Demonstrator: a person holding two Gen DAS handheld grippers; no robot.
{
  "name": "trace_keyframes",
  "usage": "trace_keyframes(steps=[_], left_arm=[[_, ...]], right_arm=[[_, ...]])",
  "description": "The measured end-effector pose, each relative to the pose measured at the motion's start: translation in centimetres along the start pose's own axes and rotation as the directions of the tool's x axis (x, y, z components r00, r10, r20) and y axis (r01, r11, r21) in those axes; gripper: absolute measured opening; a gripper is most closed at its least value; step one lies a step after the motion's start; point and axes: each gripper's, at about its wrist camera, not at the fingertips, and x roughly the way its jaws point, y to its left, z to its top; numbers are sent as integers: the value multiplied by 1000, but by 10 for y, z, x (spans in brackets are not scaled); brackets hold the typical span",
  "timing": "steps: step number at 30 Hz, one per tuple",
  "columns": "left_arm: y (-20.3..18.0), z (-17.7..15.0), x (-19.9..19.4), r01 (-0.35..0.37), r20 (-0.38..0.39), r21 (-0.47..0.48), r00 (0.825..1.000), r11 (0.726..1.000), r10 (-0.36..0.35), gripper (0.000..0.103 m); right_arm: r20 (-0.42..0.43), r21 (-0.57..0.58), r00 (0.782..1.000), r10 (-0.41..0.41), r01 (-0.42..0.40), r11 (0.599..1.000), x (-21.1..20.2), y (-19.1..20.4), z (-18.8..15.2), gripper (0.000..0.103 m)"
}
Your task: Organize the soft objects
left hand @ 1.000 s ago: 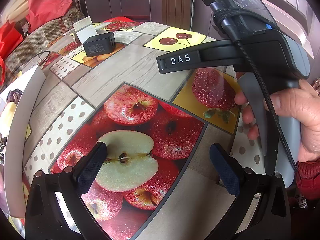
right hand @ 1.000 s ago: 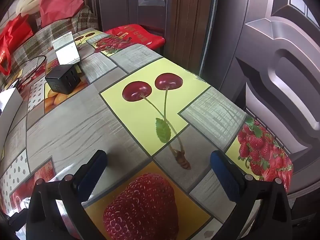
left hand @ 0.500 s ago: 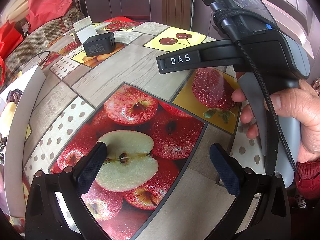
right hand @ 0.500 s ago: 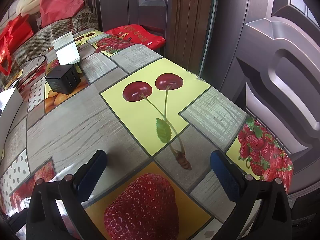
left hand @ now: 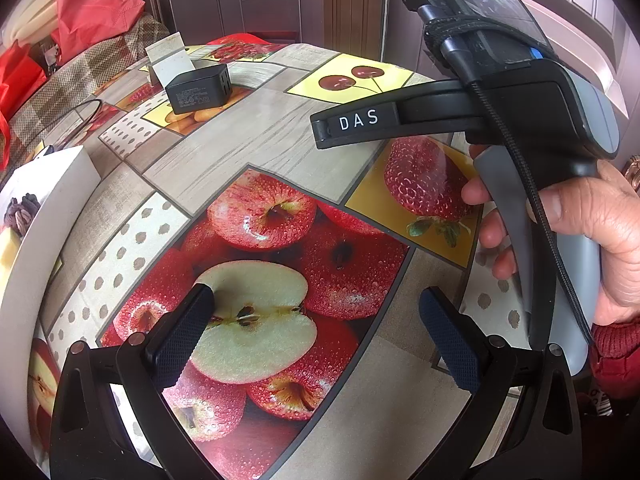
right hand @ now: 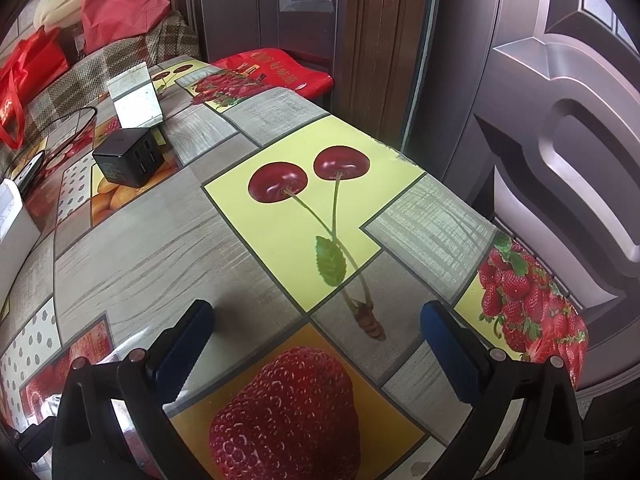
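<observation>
Both hand-held grippers (left hand: 316, 324) (right hand: 316, 332) agape (seemingly empty).

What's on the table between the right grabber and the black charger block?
Nothing stands there. In the right wrist view, only bare fruit-print tablecloth runs from the right gripper to the black charger block.

- Your left gripper (left hand: 316, 320) hangs over the tablecloth (left hand: 248, 152), jaws spread wide, holding nothing.
- Your right gripper (right hand: 316, 336) hangs likewise, jaws apart.
- Your right hand (left hand: 592, 232) wraps its handle.
</observation>
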Motion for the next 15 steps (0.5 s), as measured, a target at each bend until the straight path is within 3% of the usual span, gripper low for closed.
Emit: trace_keyframes(steps=[15], left_arm=[[0, 0, 0, 0, 0, 0, 1000, 1000, 0, 102]], right_arm=[[4, -15, 1000, 12, -12, 1000, 1, 4, 0, 103]])
